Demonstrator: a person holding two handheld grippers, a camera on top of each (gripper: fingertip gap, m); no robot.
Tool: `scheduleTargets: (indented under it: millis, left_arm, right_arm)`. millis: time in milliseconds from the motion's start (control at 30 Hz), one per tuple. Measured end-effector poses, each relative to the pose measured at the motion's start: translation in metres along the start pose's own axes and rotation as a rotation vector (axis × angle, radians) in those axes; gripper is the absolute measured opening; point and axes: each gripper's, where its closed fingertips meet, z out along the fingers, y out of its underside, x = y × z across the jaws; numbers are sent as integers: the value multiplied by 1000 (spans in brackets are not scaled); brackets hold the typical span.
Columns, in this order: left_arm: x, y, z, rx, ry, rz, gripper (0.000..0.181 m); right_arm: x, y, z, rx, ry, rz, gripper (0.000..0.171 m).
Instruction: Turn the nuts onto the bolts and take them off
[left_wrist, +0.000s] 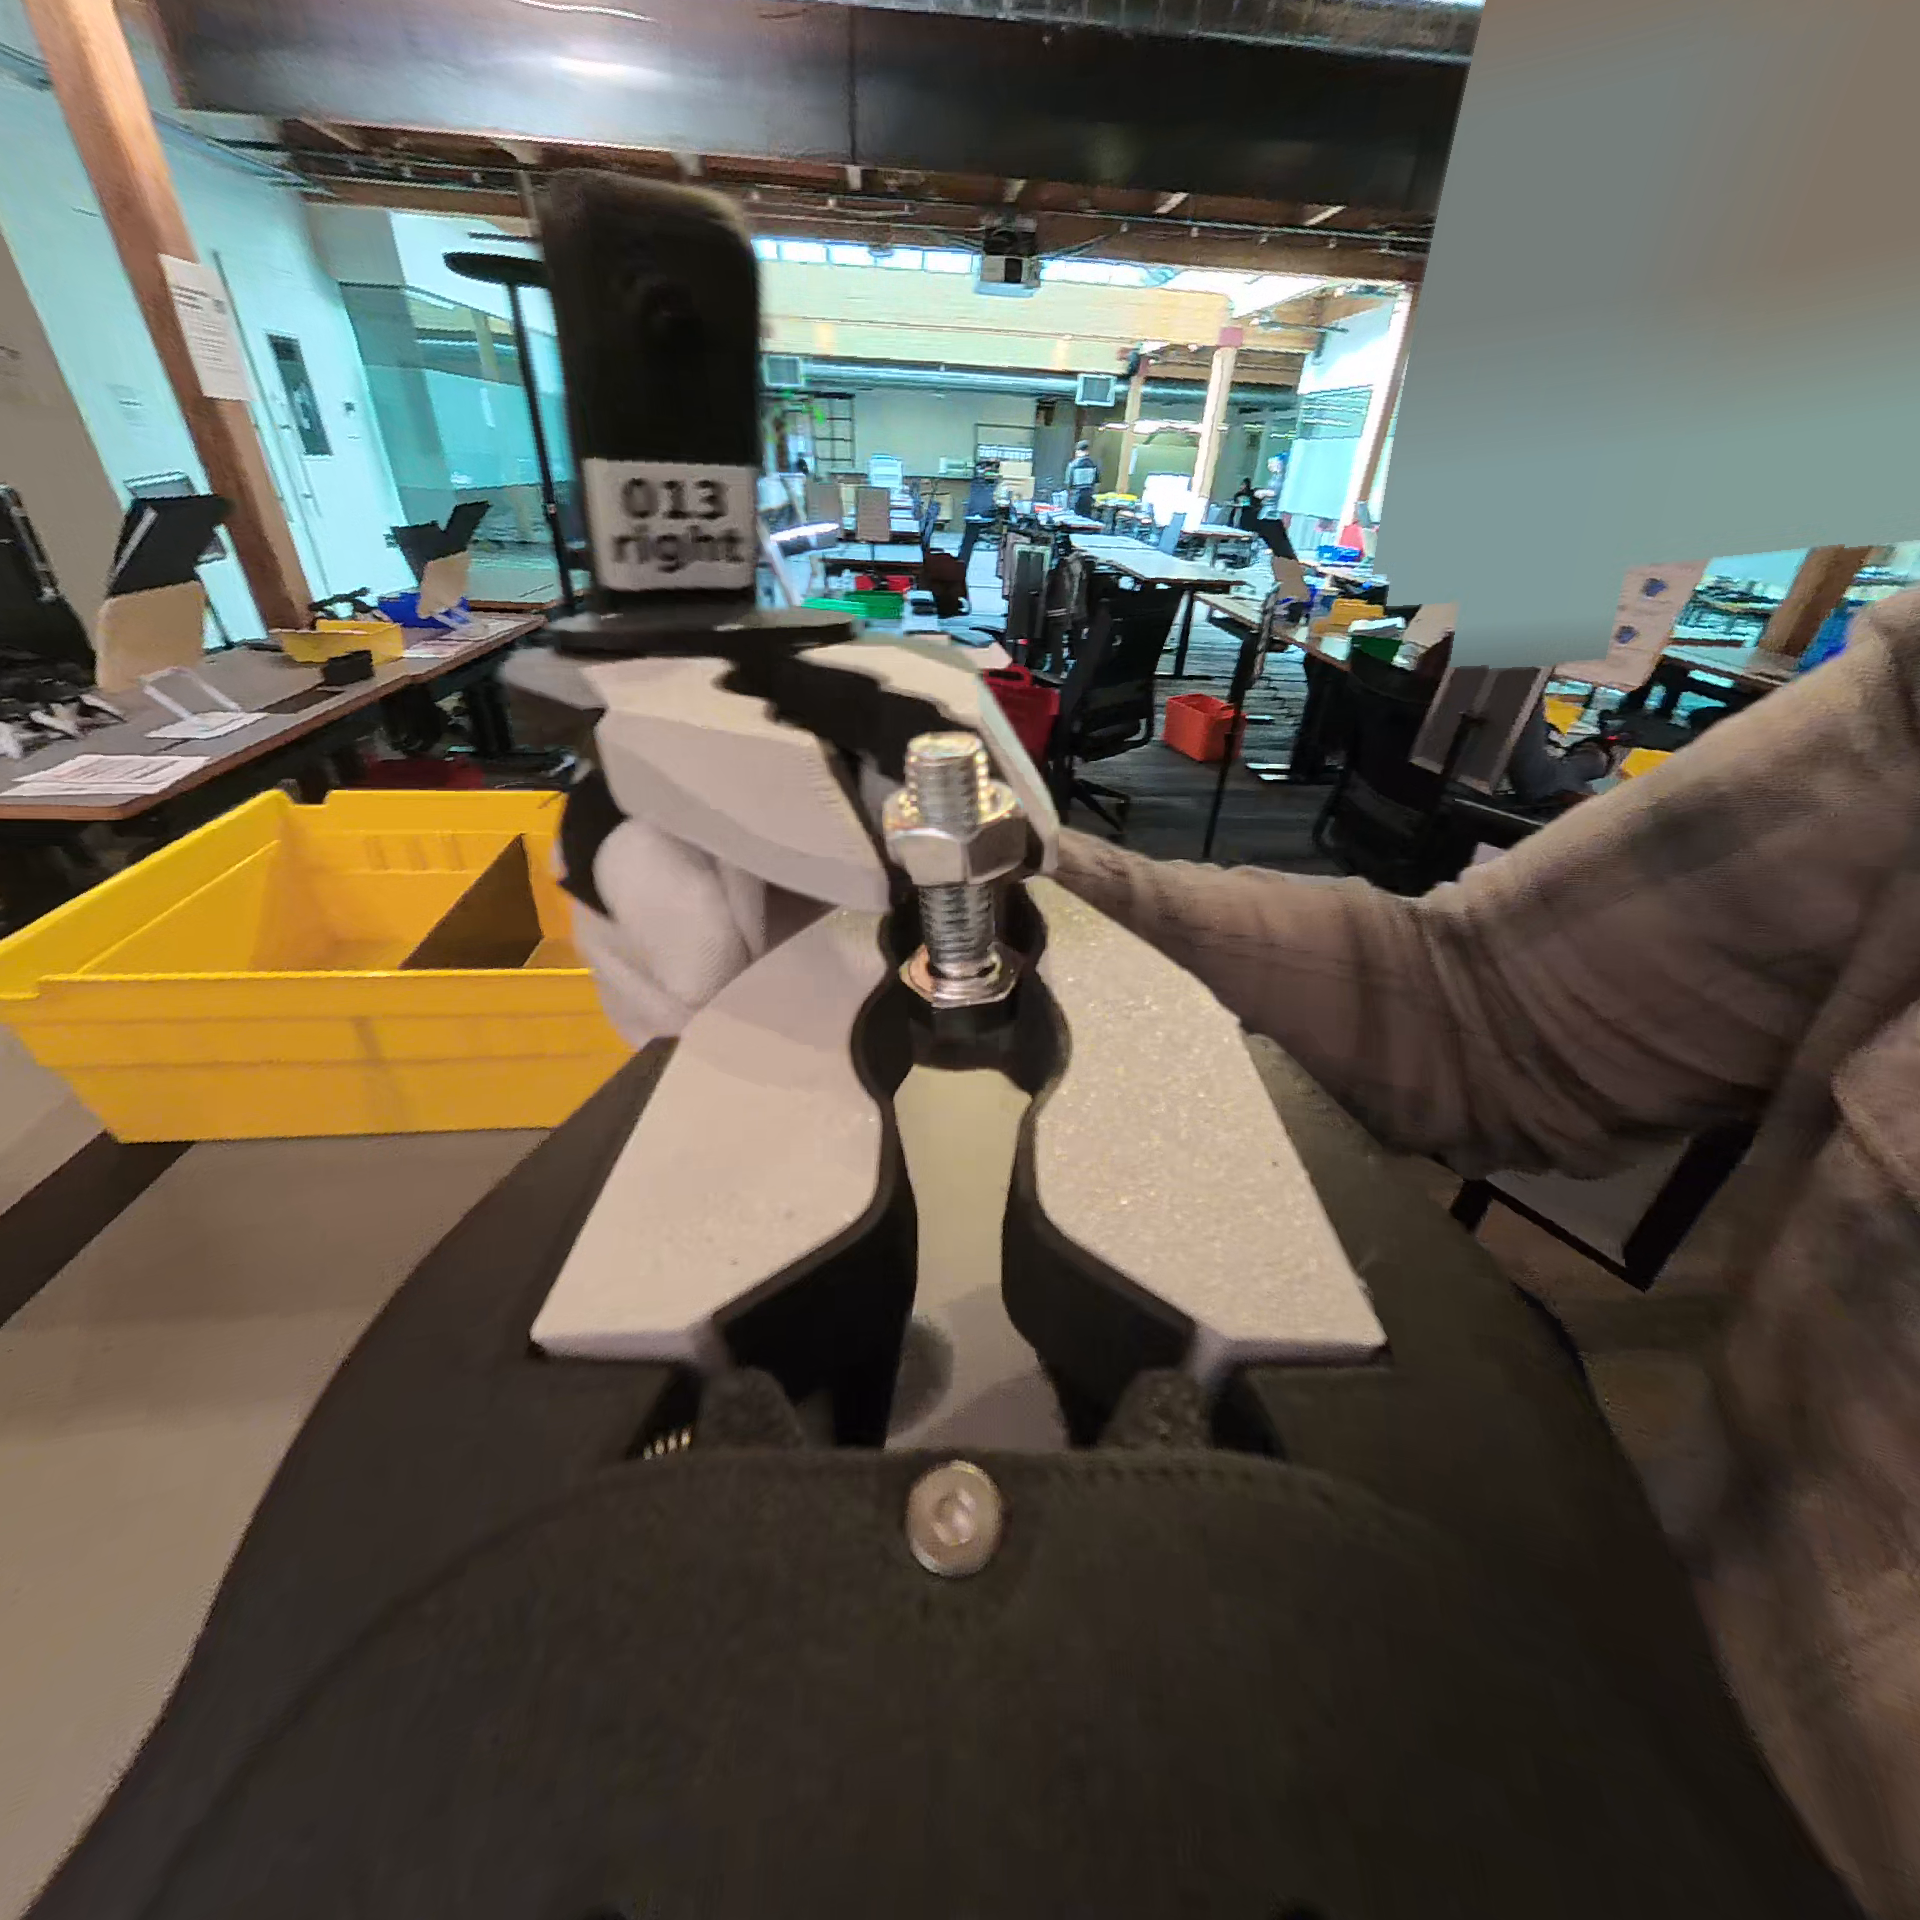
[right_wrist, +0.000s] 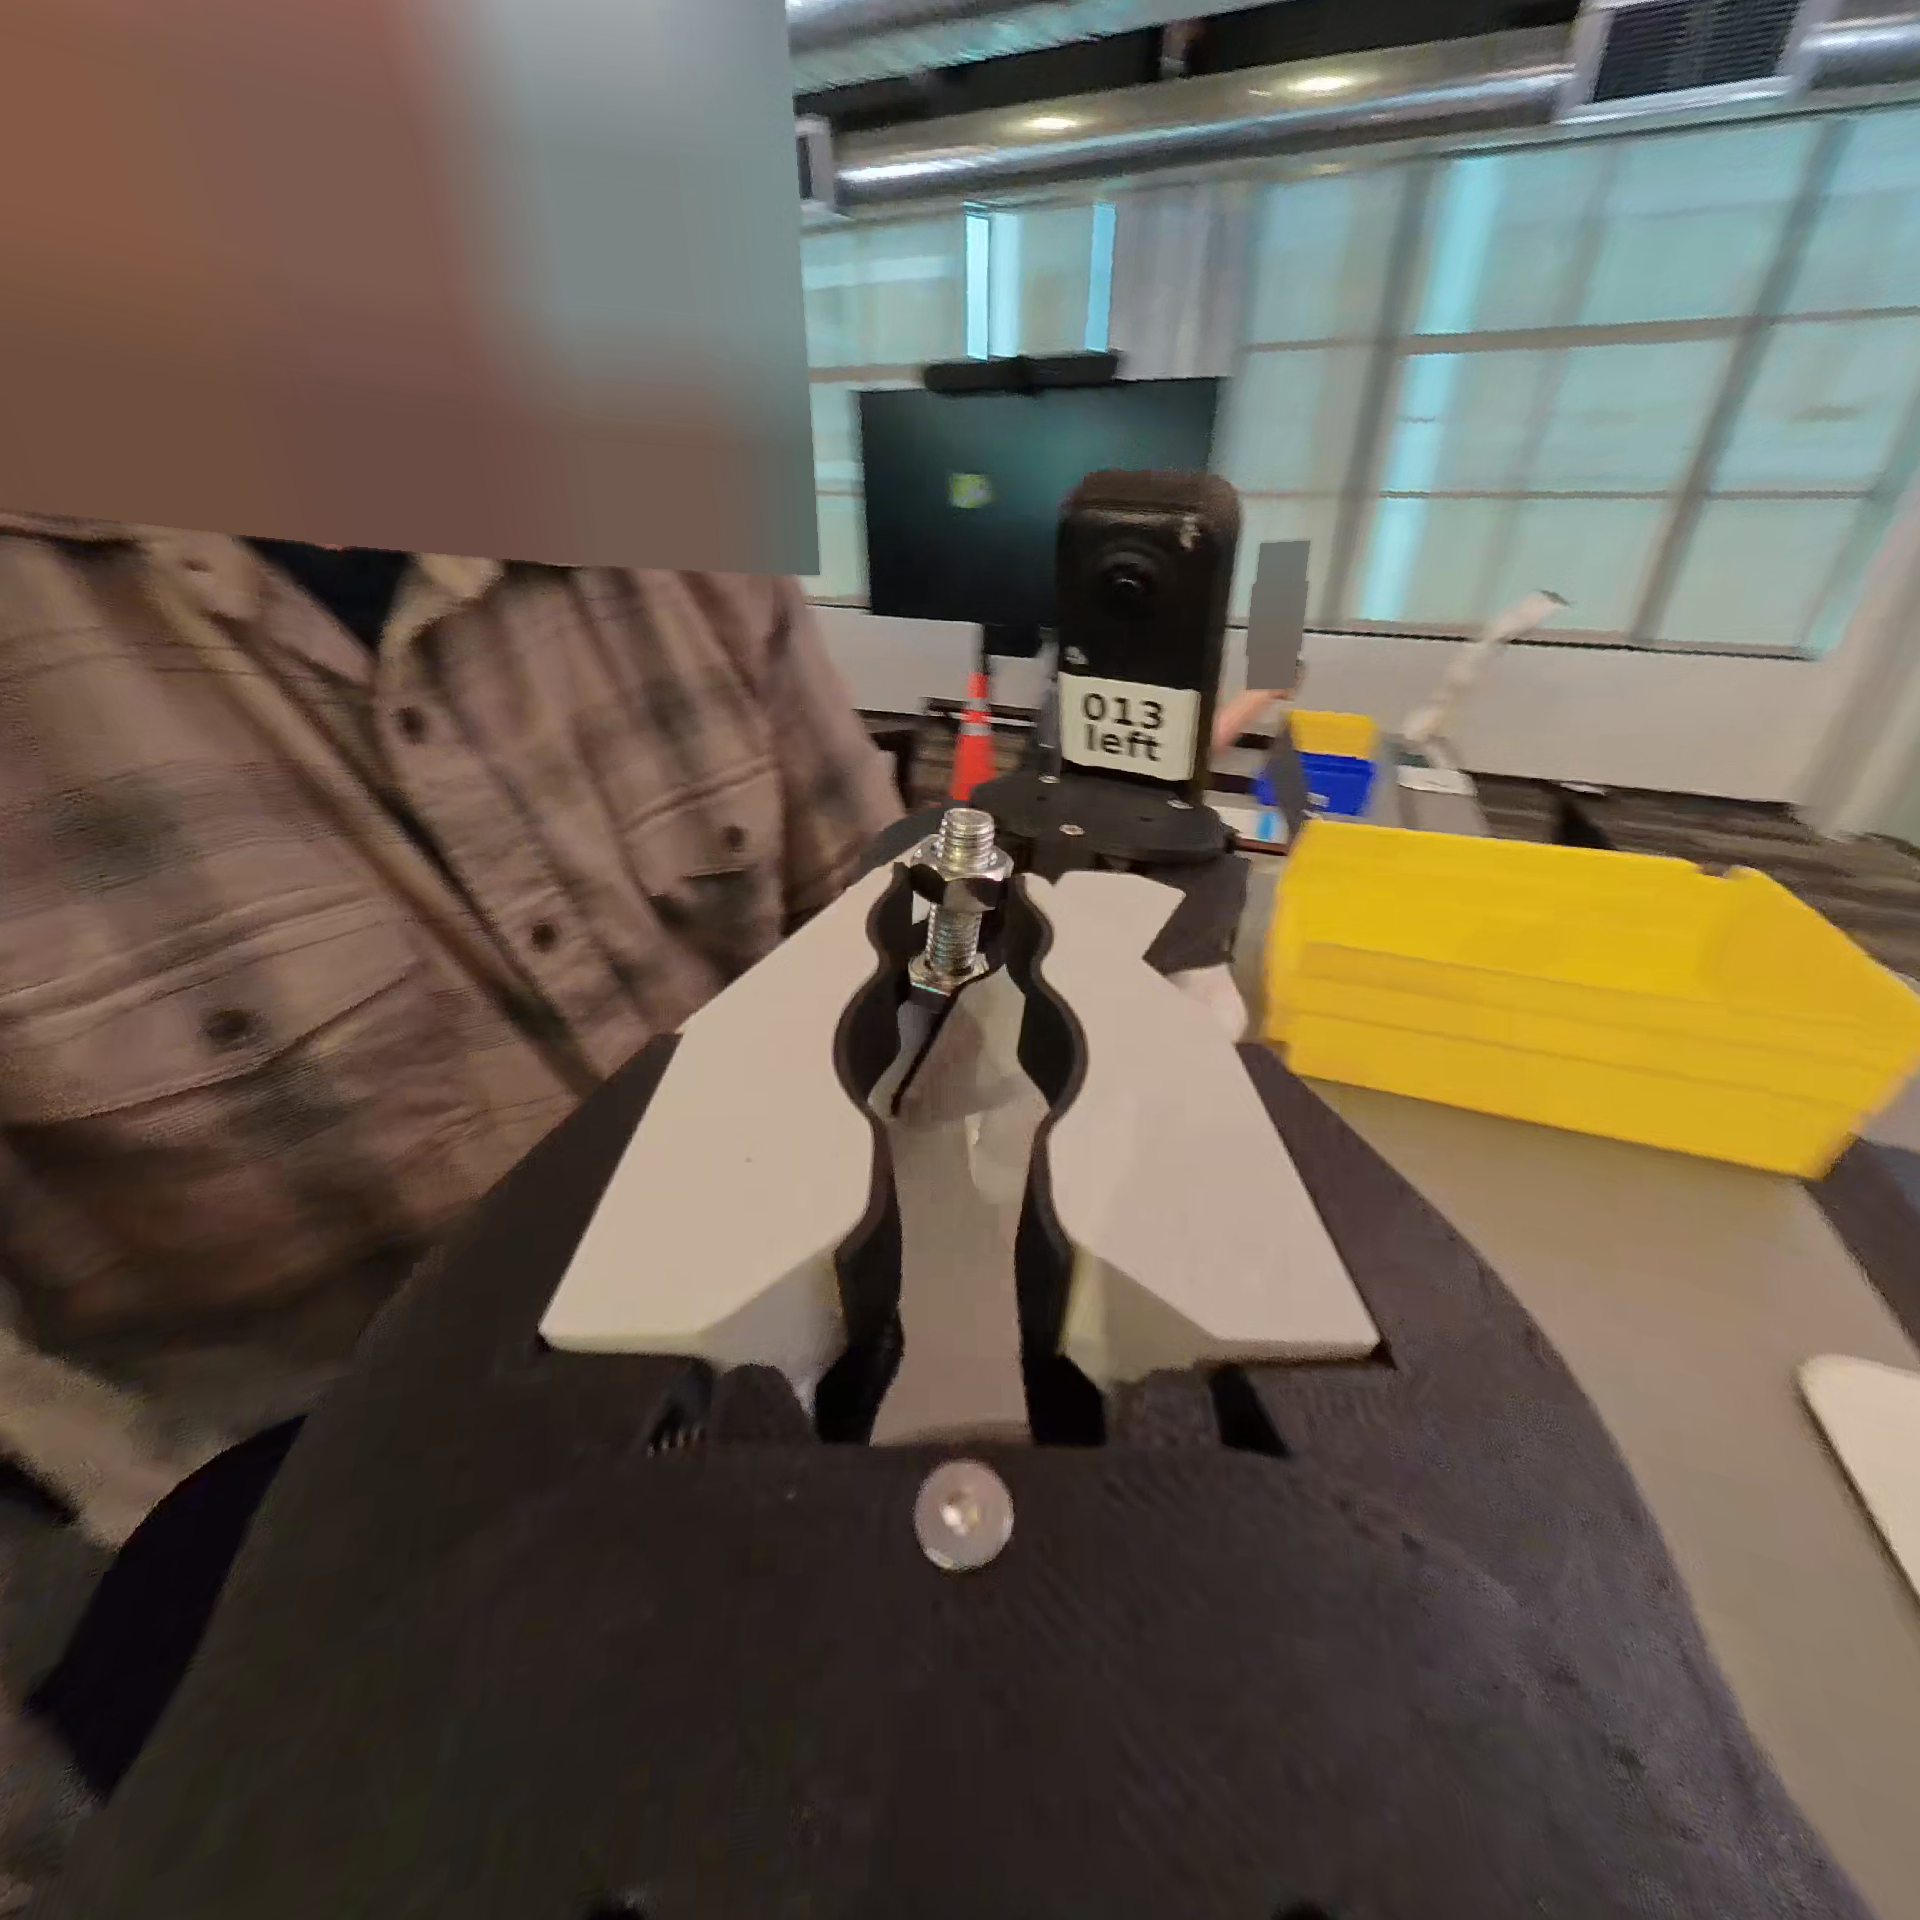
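the left gripper (left_wrist: 961, 997) is closed on the bolt (left_wrist: 951, 914) head and holds it upright in the air. the right gripper (right_wrist: 951, 883) is closed on the nut (left_wrist: 954, 844), partway down the threads. it should turn slowly, bolt kept straight.

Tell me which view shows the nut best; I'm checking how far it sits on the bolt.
The left wrist view: the nut is large, sharp, partway down the bolt, threads visible above and below. The right wrist view shows the same nut smaller and farther off.
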Motion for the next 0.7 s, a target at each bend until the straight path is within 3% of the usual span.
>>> scheduleTargets:
  millis: [233, 400, 533, 633, 700]
  left_arm:
    - [34, -4, 10, 13, 130, -9, 15]
    - [48, -6, 10, 25, 202, -30, 15]
    - [47, -7, 9, 21, 200, -22, 15]
    - [38, -9, 6, 28, 165, -26, 16]
    - [28, -6, 4, 10, 123, -6, 16]
  right_arm:
    - [-34, -5, 4, 29, -385, 20, 15]
    - [-45, -7, 9, 37, -511, -8, 16]
    - [-45, -7, 10, 37, -515, -14, 16]
    - [-35, -11, 9, 53, -410, -29, 17]
    - [-32, -13, 6, 64, -342, -32, 31]
